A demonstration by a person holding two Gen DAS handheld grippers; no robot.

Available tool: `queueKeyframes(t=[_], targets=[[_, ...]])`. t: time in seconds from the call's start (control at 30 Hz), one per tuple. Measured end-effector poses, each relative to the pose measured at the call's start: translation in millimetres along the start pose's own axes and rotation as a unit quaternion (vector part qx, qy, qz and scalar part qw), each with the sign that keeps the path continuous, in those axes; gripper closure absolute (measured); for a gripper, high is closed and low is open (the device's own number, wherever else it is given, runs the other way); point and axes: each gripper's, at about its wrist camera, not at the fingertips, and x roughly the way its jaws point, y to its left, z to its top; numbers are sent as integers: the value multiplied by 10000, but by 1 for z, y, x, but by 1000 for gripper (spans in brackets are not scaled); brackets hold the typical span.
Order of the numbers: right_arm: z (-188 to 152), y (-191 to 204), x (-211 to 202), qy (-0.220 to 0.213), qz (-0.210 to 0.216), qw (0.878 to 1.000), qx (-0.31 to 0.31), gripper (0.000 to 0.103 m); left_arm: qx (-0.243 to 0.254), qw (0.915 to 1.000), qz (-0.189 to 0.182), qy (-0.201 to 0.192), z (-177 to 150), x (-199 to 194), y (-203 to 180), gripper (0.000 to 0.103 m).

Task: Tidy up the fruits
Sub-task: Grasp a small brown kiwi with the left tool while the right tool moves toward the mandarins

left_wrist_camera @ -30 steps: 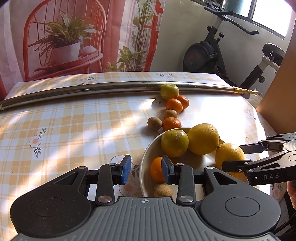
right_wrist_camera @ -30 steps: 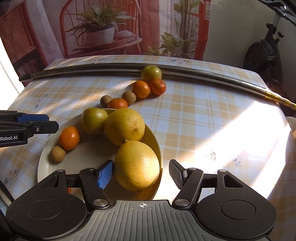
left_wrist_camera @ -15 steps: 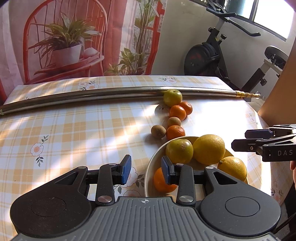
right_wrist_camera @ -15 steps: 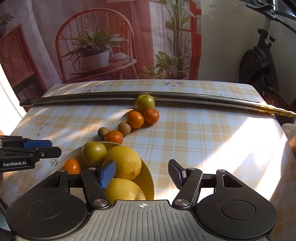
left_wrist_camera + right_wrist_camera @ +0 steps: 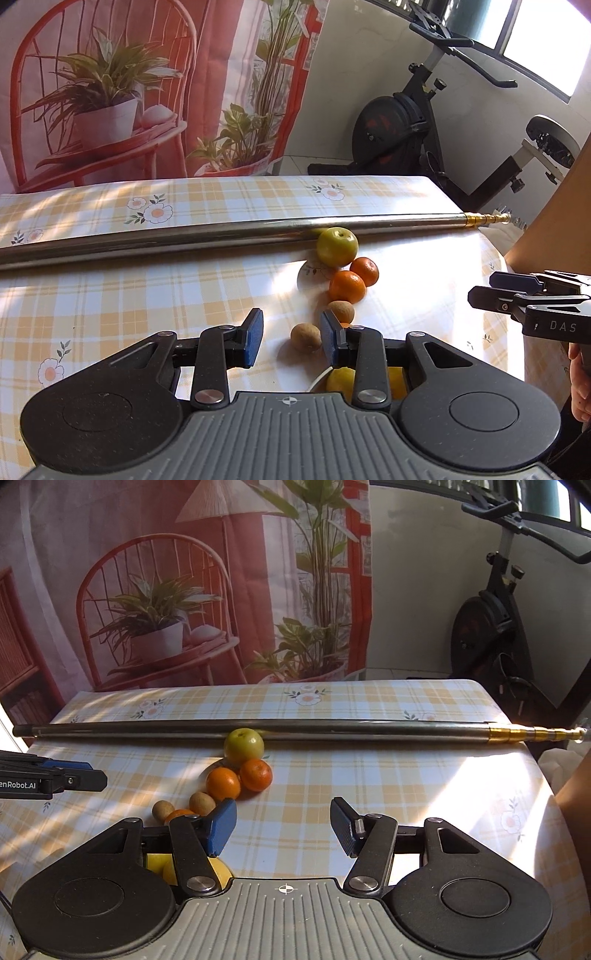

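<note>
A green apple [image 5: 337,246] rests against a long metal pole [image 5: 221,232]. In front of it lie two mandarins [image 5: 347,286] and two small brown fruits [image 5: 306,336] on the checked tablecloth. Only the rim of the bowl [image 5: 319,376] and some yellow fruit [image 5: 340,382] show behind my left gripper [image 5: 291,338], which is open and holds nothing. My right gripper [image 5: 282,823] is open and empty over bare cloth, right of the apple [image 5: 243,747] and the mandarins [image 5: 222,783]. A third mandarin [image 5: 179,814] and yellow fruit [image 5: 218,871] peek past its left finger.
The pole [image 5: 295,729] spans the table's width behind the fruit. An exercise bike [image 5: 406,122] stands beyond the far right corner. A printed curtain hangs behind the table. A person's hand [image 5: 580,384] shows at the right edge, holding the right gripper [image 5: 484,288].
Both grippers have drawn back and tilted up from the bowl, so the bowl and its large fruits have dropped almost out of view. Both stayed open, and no fruit moved.
</note>
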Motion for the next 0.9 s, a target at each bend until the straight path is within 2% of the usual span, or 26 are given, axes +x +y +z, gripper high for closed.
queueKeyframes(t=[0.1, 0.27, 0.37, 0.53, 0.9], targets=[[-4, -7, 7, 26, -47, 9999, 99, 49, -26, 9995, -107, 289, 2, 22, -3, 75], [-12, -18, 15, 126, -1, 9995, 305, 50, -33, 9984, 73, 555, 1, 52, -5, 75], [-15, -24, 17, 157, -15, 9991, 390, 50, -143, 9980, 37, 611, 4, 62, -4, 75], [-19, -29, 21, 170, 34, 9987, 487, 50, -596, 9951, -128, 775, 8, 76, 1, 75], [-23, -34, 25, 213, 135, 9974, 678, 50, -884, 9913, -209, 951, 7, 79, 9, 75]])
